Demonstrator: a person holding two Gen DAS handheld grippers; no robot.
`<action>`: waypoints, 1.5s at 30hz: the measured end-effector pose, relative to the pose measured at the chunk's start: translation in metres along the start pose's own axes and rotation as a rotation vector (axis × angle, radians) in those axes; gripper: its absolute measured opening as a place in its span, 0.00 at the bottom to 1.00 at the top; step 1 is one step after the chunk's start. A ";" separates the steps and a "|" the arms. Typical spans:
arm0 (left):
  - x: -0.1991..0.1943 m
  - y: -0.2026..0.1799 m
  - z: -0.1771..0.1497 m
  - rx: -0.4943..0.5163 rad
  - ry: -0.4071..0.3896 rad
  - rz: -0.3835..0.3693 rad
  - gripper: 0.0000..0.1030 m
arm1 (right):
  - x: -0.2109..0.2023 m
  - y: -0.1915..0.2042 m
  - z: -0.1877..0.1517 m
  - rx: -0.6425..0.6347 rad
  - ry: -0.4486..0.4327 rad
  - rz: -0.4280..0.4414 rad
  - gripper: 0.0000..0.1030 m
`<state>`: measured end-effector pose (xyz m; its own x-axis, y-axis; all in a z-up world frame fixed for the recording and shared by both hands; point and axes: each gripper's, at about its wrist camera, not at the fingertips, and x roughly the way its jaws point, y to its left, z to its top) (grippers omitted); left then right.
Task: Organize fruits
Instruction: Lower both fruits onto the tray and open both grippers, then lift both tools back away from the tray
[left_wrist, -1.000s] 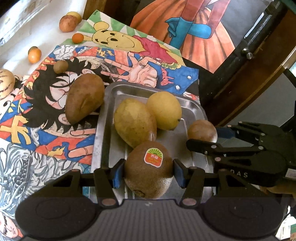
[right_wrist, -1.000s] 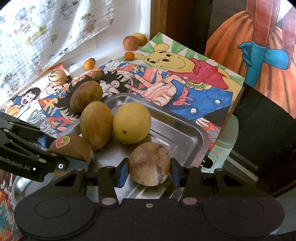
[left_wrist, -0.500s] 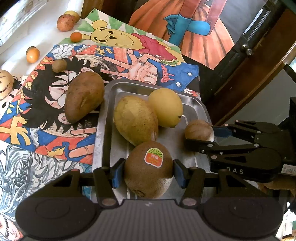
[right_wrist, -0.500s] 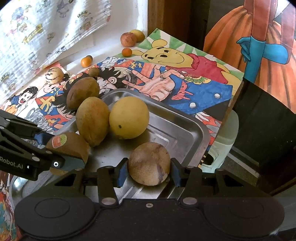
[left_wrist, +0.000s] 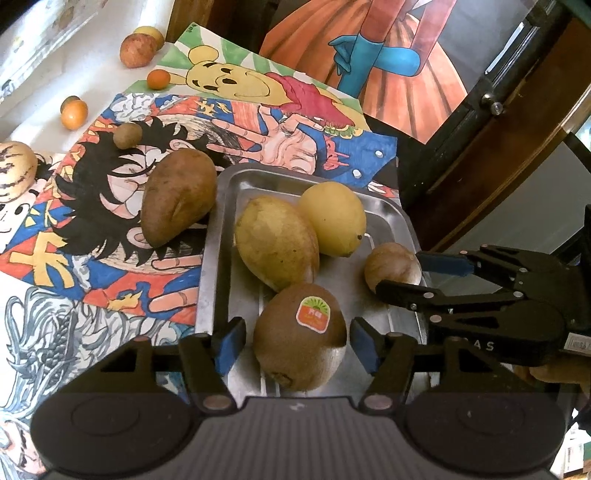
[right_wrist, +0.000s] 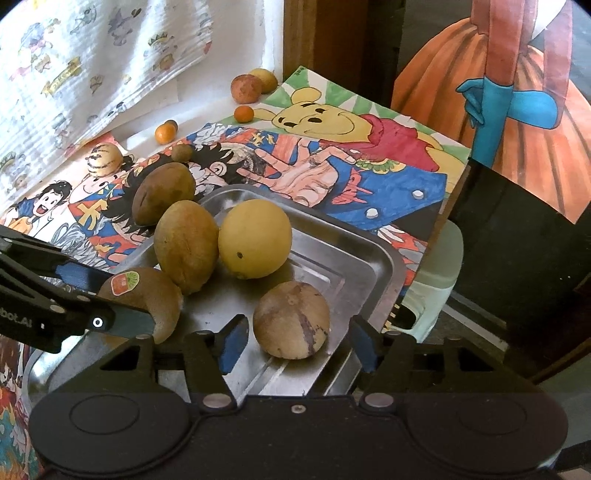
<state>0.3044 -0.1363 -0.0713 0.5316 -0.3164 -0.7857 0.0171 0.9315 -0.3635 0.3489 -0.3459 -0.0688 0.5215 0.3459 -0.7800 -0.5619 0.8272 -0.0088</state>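
Fruits lie on and around a shallow metal tray (left_wrist: 216, 236) that sits on a table covered with bright cartoon drawings. Four pieces are in the tray. A brown kiwi (left_wrist: 300, 341) with an orange sticker rests at the near end, between the blue pads of the left gripper (left_wrist: 297, 345). Those jaws have just been opening, and a clear gap now shows on each side of the kiwi, so nothing is gripped. A round tan fruit (right_wrist: 291, 320) with darker streaks sits near the tray's right rim, between the pads of the right gripper (right_wrist: 295, 345). Its jaws have also just been opening and stand clear of the fruit on both sides. Behind these two, a yellow-green mango (left_wrist: 276, 243) and a yellow lemon (left_wrist: 332, 218) lie touching each other in the middle of the tray. A brown mango (left_wrist: 178, 201) lies on the drawings, just outside the tray's left rim. Farther back on the table are a small brown fruit (left_wrist: 127, 135), two small orange fruits (left_wrist: 74, 113) well apart, and a reddish round fruit (left_wrist: 136, 50) beside a yellow one. A pale striped fruit (left_wrist: 14, 171) sits at the far left edge.
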 end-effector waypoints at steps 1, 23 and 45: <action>-0.001 0.000 -0.001 0.000 -0.001 0.001 0.68 | -0.002 0.001 -0.001 0.004 -0.002 -0.006 0.66; -0.078 0.029 -0.031 0.022 -0.171 0.125 0.99 | -0.073 0.064 -0.044 0.275 -0.071 -0.182 0.96; -0.149 0.090 -0.099 0.164 -0.101 0.126 0.99 | -0.117 0.185 -0.110 0.440 -0.054 -0.192 0.99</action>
<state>0.1429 -0.0236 -0.0363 0.6206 -0.1835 -0.7624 0.0783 0.9819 -0.1727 0.1134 -0.2823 -0.0483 0.6283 0.1814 -0.7565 -0.1334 0.9832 0.1249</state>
